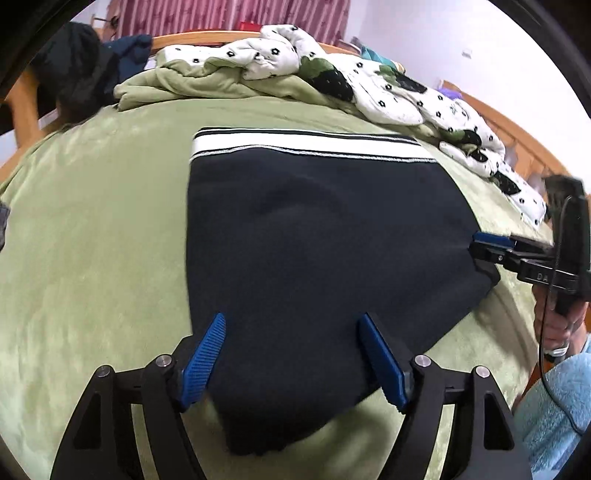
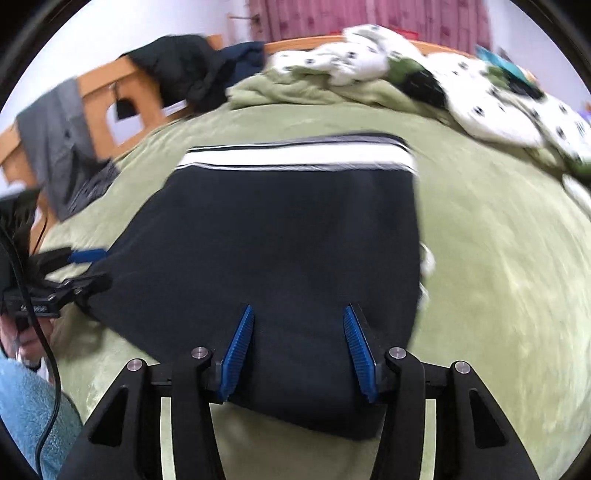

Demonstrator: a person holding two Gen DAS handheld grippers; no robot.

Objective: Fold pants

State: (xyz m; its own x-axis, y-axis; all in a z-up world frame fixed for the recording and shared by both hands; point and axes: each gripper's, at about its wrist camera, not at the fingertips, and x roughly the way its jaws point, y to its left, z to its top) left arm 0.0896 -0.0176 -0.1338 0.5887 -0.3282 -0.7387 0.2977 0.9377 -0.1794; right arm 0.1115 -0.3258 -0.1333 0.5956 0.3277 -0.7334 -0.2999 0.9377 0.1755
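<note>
Dark navy pants (image 1: 317, 236), folded into a compact block with a white-and-black striped waistband (image 1: 310, 144) at the far edge, lie flat on a green blanket (image 1: 92, 240) spread over a wooden-framed bed (image 1: 22, 107).

The left gripper (image 1: 291, 354) hangs over the near corner of the pants, its blue ribbed pads (image 1: 205, 358) set wide apart with the dark cloth lying between and beneath them; the pads do not press on the fabric. Seen from the right wrist camera, the same gripper sits at the pants' left edge, one blue pad above the cloth and a dark finger below it.

The right gripper (image 2: 297, 347) hovers over the near hem of the pants, its jaws at a middling spread, the fabric running between the blue pads (image 2: 238, 354) without being pinched. From the left wrist camera, the right gripper (image 1: 484, 245) meets the pants' right-hand corner, and a hand (image 1: 557, 325) in a light blue fleece sleeve (image 1: 554, 406) grips its handle.

Beyond the pants, a rumpled white quilt with dark floral print (image 1: 332, 70) is heaped along the head of the bed, beside a bunched green cover (image 1: 192, 81). Dark clothing (image 1: 85, 62) is draped over the bed frame, and a pink curtain (image 1: 236, 14) hangs behind. The right wrist view is blurred.
</note>
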